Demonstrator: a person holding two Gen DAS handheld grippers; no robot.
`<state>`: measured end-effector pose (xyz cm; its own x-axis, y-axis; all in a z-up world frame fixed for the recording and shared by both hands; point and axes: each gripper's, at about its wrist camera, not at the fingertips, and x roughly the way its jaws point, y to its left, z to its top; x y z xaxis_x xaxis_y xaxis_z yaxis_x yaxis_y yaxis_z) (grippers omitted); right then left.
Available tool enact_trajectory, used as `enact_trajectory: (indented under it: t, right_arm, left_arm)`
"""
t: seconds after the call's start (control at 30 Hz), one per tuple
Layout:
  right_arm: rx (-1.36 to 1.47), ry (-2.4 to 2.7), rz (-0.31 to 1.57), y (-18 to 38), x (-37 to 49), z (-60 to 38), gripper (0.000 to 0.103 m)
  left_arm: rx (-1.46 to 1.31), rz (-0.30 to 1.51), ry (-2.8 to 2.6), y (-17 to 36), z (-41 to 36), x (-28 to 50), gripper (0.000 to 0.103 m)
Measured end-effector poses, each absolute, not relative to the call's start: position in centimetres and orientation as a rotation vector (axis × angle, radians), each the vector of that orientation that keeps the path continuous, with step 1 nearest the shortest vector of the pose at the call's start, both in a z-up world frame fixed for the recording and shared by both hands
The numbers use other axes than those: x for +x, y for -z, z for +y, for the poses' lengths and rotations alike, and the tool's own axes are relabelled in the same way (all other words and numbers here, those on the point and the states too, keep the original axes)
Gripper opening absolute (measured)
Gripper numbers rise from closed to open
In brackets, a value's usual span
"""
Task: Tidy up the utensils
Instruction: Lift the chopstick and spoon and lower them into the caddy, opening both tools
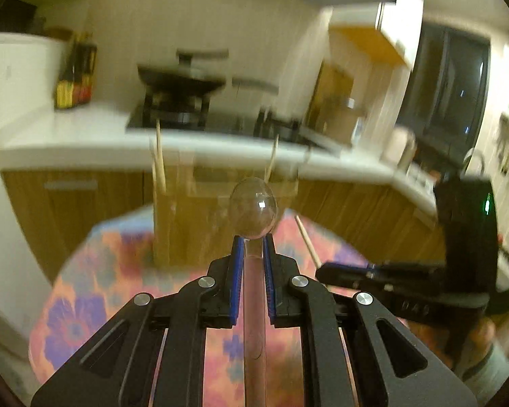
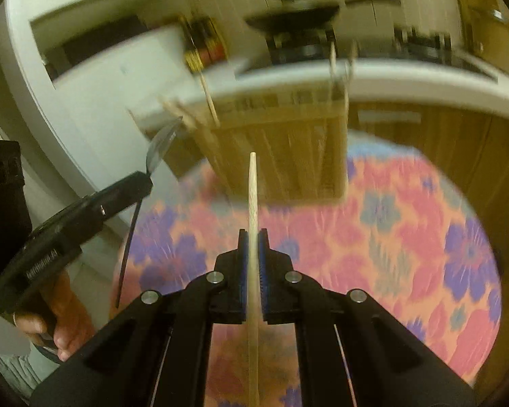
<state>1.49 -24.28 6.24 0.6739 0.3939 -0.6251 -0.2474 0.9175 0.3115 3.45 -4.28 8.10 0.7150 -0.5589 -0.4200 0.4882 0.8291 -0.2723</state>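
Note:
My left gripper [image 1: 253,237] is shut on a clear plastic spoon [image 1: 253,207], bowl pointing forward, held above the floral table. It also shows in the right wrist view [image 2: 146,178] at the left, spoon [image 2: 159,147] sticking out. My right gripper [image 2: 253,232] is shut on a wooden chopstick [image 2: 252,190] that points toward a clear utensil holder [image 2: 281,149] with compartments. The holder [image 1: 200,217] stands at the table's far side with several chopsticks [image 1: 159,159] upright in it. The right gripper [image 1: 322,273] is low at the right in the left view, its chopstick [image 1: 307,240] angled up.
A round table with a pink and purple floral cloth [image 2: 407,237] lies below both grippers. Behind it runs a white kitchen counter [image 1: 85,135] with a gas stove and black pan [image 1: 180,81]. Wooden cabinets [image 1: 85,210] stand under the counter.

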Motion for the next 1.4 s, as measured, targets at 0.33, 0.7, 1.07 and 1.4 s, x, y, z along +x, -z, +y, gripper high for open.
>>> enact_trajectory:
  t: [0.33, 0.7, 1.07, 1.4]
  right_arm:
    - [0.185, -0.292, 0.471, -14.3, 5.0, -24.9, 0.004]
    - [0.197, -0.213, 0.281, -17.0, 11.7, -23.8, 0.004]
    - [0.193, -0.114, 0.221, -14.5, 15.5, -22.6, 0.004]
    - [0.183, -0.065, 0.195, -12.8, 16.0, -22.5, 0.004]
  left_arm:
    - [-0.269, 0.266, 0.591, -15.5, -3.5, 9.2, 0.01]
    - [-0.334, 0.194, 0.516, -14.0, -3.2, 17.3, 0.01]
    - [-0.335, 0.149, 0.447, -10.7, -3.0, 19.2, 0.01]
    - [-0.329, 0.111, 0.412, -9.4, -3.7, 19.0, 0.01]
